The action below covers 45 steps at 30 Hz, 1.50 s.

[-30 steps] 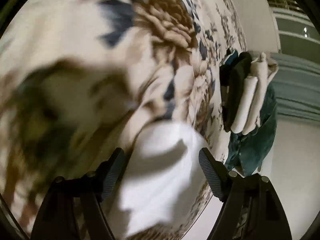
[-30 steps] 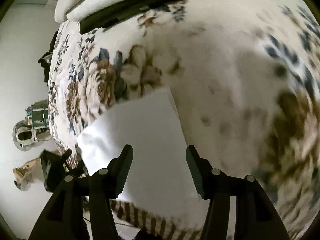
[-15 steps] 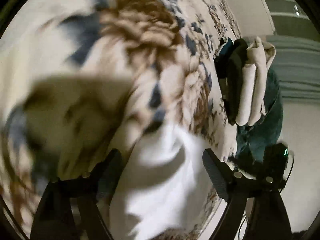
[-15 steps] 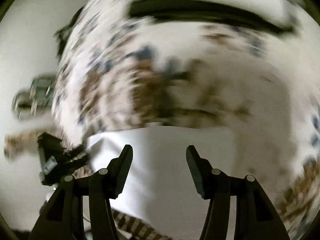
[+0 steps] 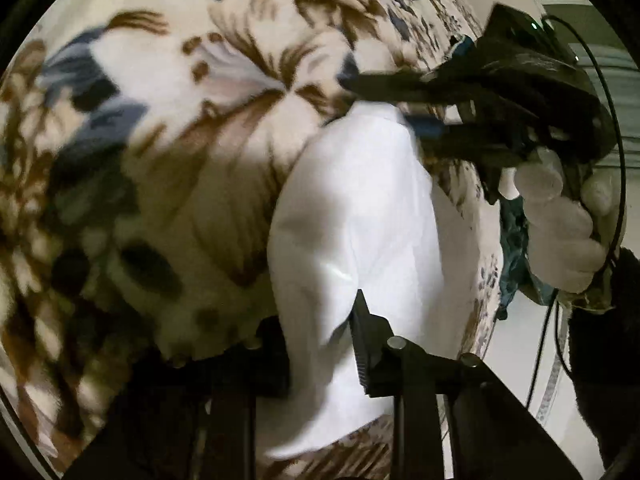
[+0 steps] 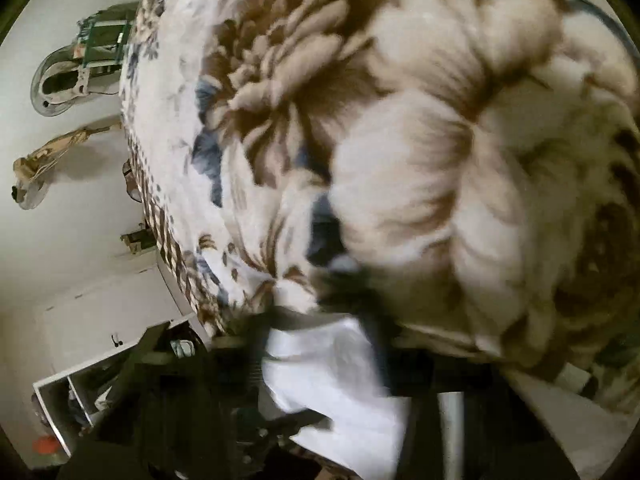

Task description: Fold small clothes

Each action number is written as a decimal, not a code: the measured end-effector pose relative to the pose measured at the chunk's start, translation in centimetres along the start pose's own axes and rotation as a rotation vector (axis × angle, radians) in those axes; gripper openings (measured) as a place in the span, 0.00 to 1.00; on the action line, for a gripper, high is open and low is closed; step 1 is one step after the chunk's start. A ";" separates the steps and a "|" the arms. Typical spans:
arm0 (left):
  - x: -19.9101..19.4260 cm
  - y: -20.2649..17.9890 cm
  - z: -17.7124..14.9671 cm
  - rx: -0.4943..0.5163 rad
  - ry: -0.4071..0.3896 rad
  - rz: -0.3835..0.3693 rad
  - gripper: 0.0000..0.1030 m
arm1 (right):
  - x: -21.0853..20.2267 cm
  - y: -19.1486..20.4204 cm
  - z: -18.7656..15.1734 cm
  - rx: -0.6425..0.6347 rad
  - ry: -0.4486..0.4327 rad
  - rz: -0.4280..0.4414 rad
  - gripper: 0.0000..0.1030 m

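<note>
Two grippers on one small white cloth garment (image 5: 352, 216), which lies on the cream floral fleece blanket (image 5: 168, 128) near its edge, centre to lower centre of the left wrist view.

Left gripper (image 5: 316, 344): bottom centre, fingers straddle the cloth's near end. Right finger (image 5: 362, 340) is clear against the white; left one is mostly lost in shadow. Looks closed down on the fabric but can't tell for sure w/ the blur.

Right gripper (image 5: 404, 108): upper right of the left view, held by a white-gloved hand (image 5: 560, 224), fingertips at the cloth's far end. In its own view the white cloth (image 6: 332, 384) sits bottom centre between dark smeared fingers. Jaws too blurred, can't tell if clamped or apart.

Judgement: mid-fold, both ends being taken. To do it well: confirm both pinches bite the cloth only, not blanket pile; lift both ends level, keep the span taut, bring one end over the other, match edges before letting go.

Around:
- teal cloth (image 5: 514, 240) hangs off the bed edge, right of the left view
- black cable (image 5: 616, 128) loops by the right-hand tool; snag risk
- white open shelf unit (image 6: 100, 364) lower left of the right view, green-and-white machine (image 6: 88, 56) upper left, both well apart from the work.

Main obstruction: fluffy blanket pile bunching near the fingertips.
</note>
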<state>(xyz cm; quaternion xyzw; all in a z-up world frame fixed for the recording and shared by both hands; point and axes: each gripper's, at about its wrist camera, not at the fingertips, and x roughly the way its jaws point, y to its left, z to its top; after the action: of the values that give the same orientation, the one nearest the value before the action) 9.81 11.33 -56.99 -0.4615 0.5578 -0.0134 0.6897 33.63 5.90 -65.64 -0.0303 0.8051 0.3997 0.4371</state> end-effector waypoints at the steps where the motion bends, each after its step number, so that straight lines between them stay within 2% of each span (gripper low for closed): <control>1: -0.1 -0.1 -0.1 0.002 -0.006 -0.001 0.20 | 0.1 0.0 -0.1 0.010 -0.003 0.018 0.05; 2: -0.1 0.0 -0.2 0.002 -0.008 -0.007 0.18 | -0.2 0.1 -0.2 0.018 -0.021 0.027 0.04; 8: -0.8 0.8 -1.1 -0.007 -0.027 -0.028 0.15 | -1.6 1.1 0.2 0.025 -0.149 -0.091 0.03; 13: -1.0 1.5 -1.1 -0.035 0.013 -0.038 0.17 | -1.5 0.8 0.9 0.009 -0.099 -0.134 0.06; 14: -1.2 1.8 -1.1 -0.053 0.024 -0.046 0.23 | -2.4 0.3 0.7 0.017 -0.112 -0.138 0.12; 15: -1.6 1.9 -1.1 -0.065 0.028 -0.047 0.40 | -3.7 -0.4 0.1 0.036 -0.139 -0.118 0.24; 16: -2.1 2.1 -1.0 -0.074 0.025 -0.050 0.53 | -4.7 -0.9 -0.3 0.055 -0.161 -0.094 0.36; 17: -2.6 2.1 -0.9 -0.084 0.011 -0.070 0.72 | -6.1 -1.9 -1.2 0.077 -0.188 -0.071 0.57; 18: -3.1 2.3 -0.6 -0.094 -0.003 -0.094 0.75 | -8.2 -3.4 -3.0 0.103 -0.233 -0.058 0.62; 21: -3.6 2.6 1.2 -0.137 -0.026 -0.165 0.75 | -12.0 -7.0 -8.1 0.164 -0.307 -0.111 0.65; 23: -2.9 2.4 3.1 -0.144 -0.030 -0.192 0.75 | -13.5 -9.8 -11.9 0.226 -0.334 -0.129 0.70; 25: -1.5 1.8 4.9 -0.123 -0.011 -0.216 0.75 | -13.9 -12.9 -16.1 0.309 -0.348 -0.100 0.72; 27: 0.2 1.1 6.3 -0.108 0.011 -0.197 0.75 | -13.4 -15.6 -19.7 0.385 -0.350 -0.052 0.77; 29: 1.7 0.4 7.4 -0.085 0.032 -0.174 0.75 | -12.0 -18.2 -22.6 0.440 -0.346 0.001 0.77; 31: 2.4 -0.1 8.1 -0.068 0.015 -0.164 0.73 | -10.0 -19.7 -24.2 0.472 -0.334 0.044 0.77; 32: 2.4 -0.3 8.6 -0.064 0.001 -0.162 0.67 | -9.1 -20.2 -24.7 0.488 -0.334 0.066 0.77; 33: 2.2 -0.2 8.9 -0.061 -0.007 -0.150 0.43 | -8.2 -20.7 -25.3 0.500 -0.337 0.086 0.77; 34: 1.9 -0.1 9.5 -0.060 -0.013 -0.129 0.36 | -7.5 -21.1 -25.6 0.507 -0.346 0.096 0.77; 35: 1.7 0.2 9.9 -0.067 -0.016 -0.127 0.35 | -7.1 -21.2 -25.9 0.514 -0.370 0.094 0.77; 38: 0.4 1.5 11.5 -0.113 -0.054 -0.126 0.38 | -7.2 -21.7 -26.9 0.546 -0.446 0.103 0.77; 40: -0.4 2.3 12.2 -0.142 -0.063 -0.138 0.38 | -8.0 -21.6 -27.5 0.548 -0.501 0.079 0.77; 41: -0.8 2.4 12.4 -0.145 -0.070 -0.139 0.43 | -8.5 -21.6 -27.6 0.546 -0.524 0.066 0.77; 42: -1.2 2.2 12.3 -0.135 -0.072 -0.139 0.55 | -8.9 -21.6 -27.6 0.549 -0.543 0.065 0.78; 44: -1.2 1.3 11.8 -0.102 -0.054 -0.142 0.70 | -9.5 -22.3 -26.9 0.570 -0.572 0.095 0.77; 45: -1.1 0.9 11.3 -0.087 -0.037 -0.138 0.73 | -10.0 -22.6 -26.3 0.583 -0.585 0.110 0.78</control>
<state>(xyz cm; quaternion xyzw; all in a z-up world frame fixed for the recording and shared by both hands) 17.75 19.46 -57.26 -0.5284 0.5119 -0.0281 0.6767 30.89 -30.10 -64.50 0.2528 0.7269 0.1693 0.6157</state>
